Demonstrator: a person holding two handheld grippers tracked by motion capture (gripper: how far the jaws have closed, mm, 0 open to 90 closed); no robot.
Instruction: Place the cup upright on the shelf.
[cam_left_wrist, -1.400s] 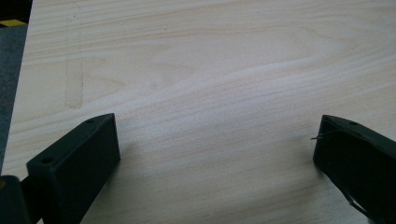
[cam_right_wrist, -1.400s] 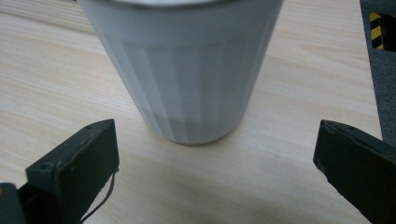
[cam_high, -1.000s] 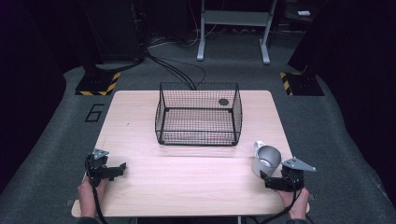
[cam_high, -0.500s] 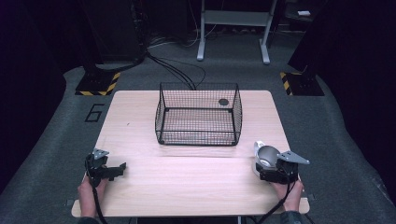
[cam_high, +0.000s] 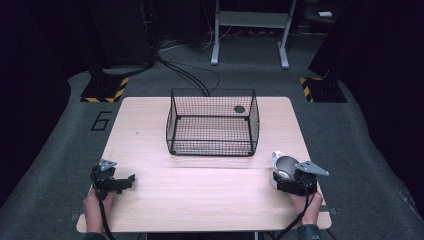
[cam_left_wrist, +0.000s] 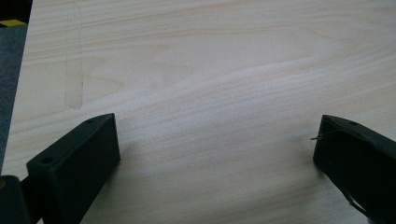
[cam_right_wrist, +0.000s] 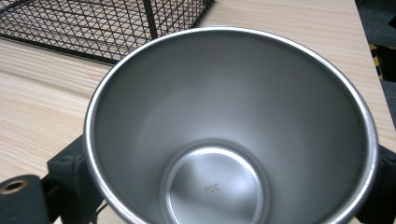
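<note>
A steel cup (cam_high: 285, 164) stands upright near the table's right front edge. In the right gripper view its empty inside (cam_right_wrist: 219, 140) shows "304" stamped on the bottom. My right gripper (cam_high: 284, 173) is open, with one jaw on each side of the cup's wall; a black finger (cam_right_wrist: 70, 173) shows at the cup's left. My left gripper (cam_high: 128, 179) rests open over bare wood at the left front, and its jaws stand wide apart with nothing between them (cam_left_wrist: 217, 140).
A black wire basket (cam_high: 212, 91) stands at the middle back of the wooden table (cam_high: 200, 200), with a small dark disc (cam_high: 239, 109) at its far right corner. One basket corner (cam_right_wrist: 149, 18) lies just beyond the cup. Dark floor and cables surround the table.
My right gripper has moved forward and left, so that its jaws now flank the steel cup. The left gripper and the basket have stayed put.
</note>
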